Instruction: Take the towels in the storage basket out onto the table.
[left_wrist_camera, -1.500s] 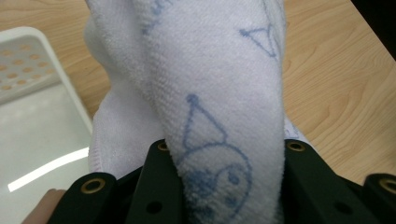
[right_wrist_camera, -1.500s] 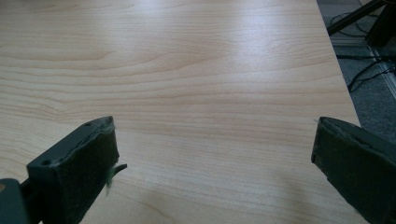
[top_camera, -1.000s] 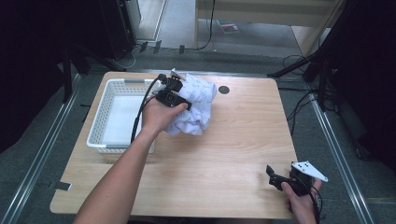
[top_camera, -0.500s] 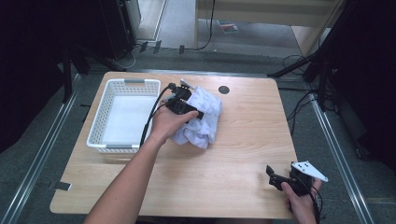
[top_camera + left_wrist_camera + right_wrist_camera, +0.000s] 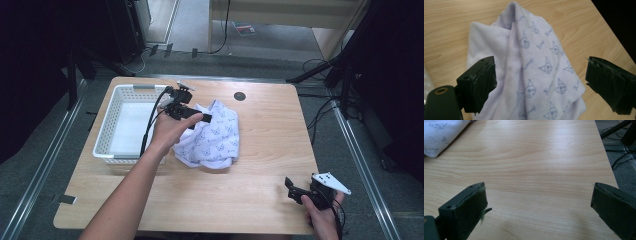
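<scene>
A pale lilac cloth (image 5: 216, 139) printed with small cat faces lies crumpled on the wooden table (image 5: 272, 145), just right of the white basket (image 5: 106, 131). My left gripper (image 5: 202, 119) hovers over the cloth's upper left part. In the left gripper view the cloth (image 5: 536, 57) lies under the left gripper (image 5: 540, 85). The jaws have just been opening and stand wide apart, with neither pad pressing the fabric. At the table's near right corner my right gripper (image 5: 294, 190) rests in a hand, and the right gripper (image 5: 539, 207) is open over bare wood.
The perforated white basket sits at the table's left with a bare white floor. A black round grommet (image 5: 240, 96) is set in the tabletop near the far edge. A corner of the cloth (image 5: 441, 132) shows at the upper left of the right gripper view.
The left hand carried the bunched cloth right, away from the basket, and let it go; the cloth now lies spread lower on the table. The right hand has not moved.
</scene>
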Demonstrator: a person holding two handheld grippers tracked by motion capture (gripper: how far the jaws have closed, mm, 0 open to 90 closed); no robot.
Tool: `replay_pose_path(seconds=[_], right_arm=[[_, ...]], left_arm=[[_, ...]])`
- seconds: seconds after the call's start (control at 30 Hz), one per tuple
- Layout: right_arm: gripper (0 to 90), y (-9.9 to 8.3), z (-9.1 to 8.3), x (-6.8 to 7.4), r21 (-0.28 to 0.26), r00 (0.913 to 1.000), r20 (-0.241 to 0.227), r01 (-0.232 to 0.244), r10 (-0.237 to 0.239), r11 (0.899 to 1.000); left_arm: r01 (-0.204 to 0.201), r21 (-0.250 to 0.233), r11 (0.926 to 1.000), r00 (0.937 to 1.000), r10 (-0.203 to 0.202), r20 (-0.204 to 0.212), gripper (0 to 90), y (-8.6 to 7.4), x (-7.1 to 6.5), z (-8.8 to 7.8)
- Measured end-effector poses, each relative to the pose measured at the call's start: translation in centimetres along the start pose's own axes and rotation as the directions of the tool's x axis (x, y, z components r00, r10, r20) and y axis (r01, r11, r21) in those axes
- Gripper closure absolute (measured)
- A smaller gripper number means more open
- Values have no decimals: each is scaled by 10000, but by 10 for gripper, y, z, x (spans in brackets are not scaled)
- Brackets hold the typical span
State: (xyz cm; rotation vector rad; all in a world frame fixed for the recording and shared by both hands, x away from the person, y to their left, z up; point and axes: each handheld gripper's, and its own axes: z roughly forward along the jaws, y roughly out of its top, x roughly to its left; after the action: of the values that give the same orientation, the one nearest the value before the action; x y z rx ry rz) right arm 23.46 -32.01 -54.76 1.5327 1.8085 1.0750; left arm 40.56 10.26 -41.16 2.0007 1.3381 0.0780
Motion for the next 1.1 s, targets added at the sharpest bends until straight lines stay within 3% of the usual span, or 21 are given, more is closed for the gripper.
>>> replay_pose_path(seconds=[0.13, 0.3, 0.43, 0.77, 0.8, 0.83, 0.93, 1.07, 1.1], right_arm=[[8, 0, 0, 0, 18, 10000, 22, -24, 24, 10000], [8, 0, 0, 0, 19, 10000, 35, -1, 1, 10000], [8, 0, 0, 0, 35, 10000, 60, -17, 17, 10000], [8, 0, 0, 0, 25, 10000, 86, -18, 18, 10000], [8, 0, 0, 0, 32, 10000, 92, -22, 21, 10000], [8, 0, 0, 0, 21, 10000, 93, -6, 6, 10000], [8, 0, 0, 1, 29, 9999, 116, -30, 30, 10000], [8, 0, 0, 0, 10, 9999, 139, -12, 12, 10000], [8, 0, 0, 0, 19, 9999, 141, -9, 9, 10000]], left_arm=[[95, -103, 9999, 9988, -100, -479, 62, -7, 15, -13], [362, -280, 9990, 9963, -383, -763, 0, -14, 28, -26], [447, -601, 9972, 9860, -538, -1580, 0, -25, 39, -37], [940, -1214, 9881, 9790, -1139, -1693, 0, -59, 73, -69], [955, -1299, 9869, 9772, -1178, -1766, 0, -62, 75, -71], [833, -1422, 9863, 9706, -1126, -2127, 0, -68, 79, -76], [853, -1514, 9848, 9705, -1165, -2111, 0, -76, 84, -82], [947, -1876, 9777, 9683, -1342, -2109, 0, -89, 92, -95], [966, -2117, 9726, 9664, -1425, -2140, 0, -96, 95, -103]])
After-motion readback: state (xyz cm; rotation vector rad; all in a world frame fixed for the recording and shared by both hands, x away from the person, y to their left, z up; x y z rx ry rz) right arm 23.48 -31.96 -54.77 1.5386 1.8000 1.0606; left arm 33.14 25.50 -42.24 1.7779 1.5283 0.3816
